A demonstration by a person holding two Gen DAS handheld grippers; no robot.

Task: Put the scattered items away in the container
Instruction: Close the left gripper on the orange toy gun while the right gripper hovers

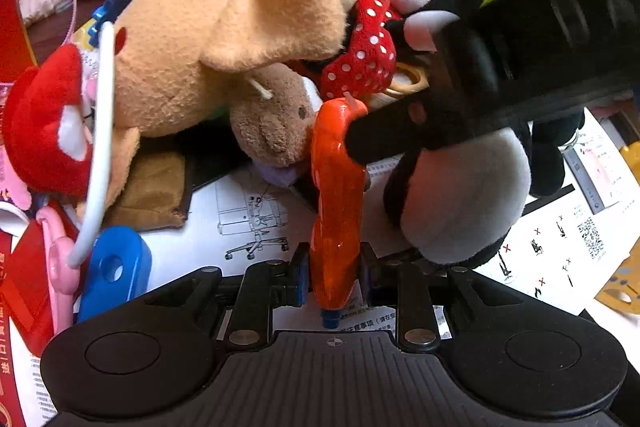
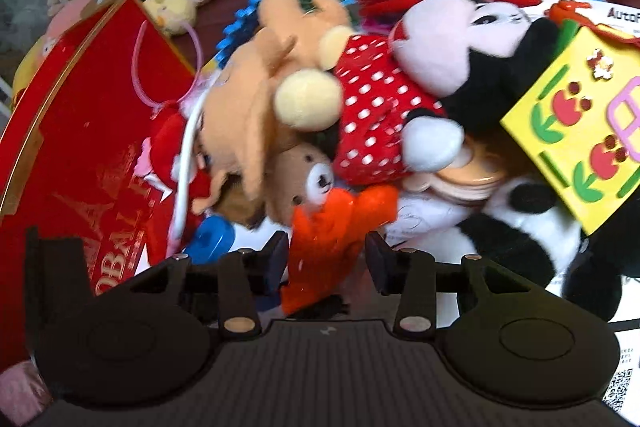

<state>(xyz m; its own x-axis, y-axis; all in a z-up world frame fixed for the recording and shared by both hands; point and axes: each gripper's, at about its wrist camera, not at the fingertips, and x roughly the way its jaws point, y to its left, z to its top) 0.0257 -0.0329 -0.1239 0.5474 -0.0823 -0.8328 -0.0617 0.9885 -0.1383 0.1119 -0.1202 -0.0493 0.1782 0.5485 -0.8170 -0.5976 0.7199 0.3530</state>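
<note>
Grippers: your left gripper [image 1: 334, 275] clamped on orange toy [image 1: 336, 195]; your right gripper [image 2: 327, 257] fingers apart around same toy, beside plush pile [image 2: 304, 99].

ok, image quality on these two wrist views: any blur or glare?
Left wrist: mostly sharp, with glare spots on the orange toy held in the left hand-held gripper; the dark right hand-held gripper crossing the frame is smeared. Right wrist: motion-blurred throughout, the tan plush streaked; both show fisheye bending at the edges.
</note>
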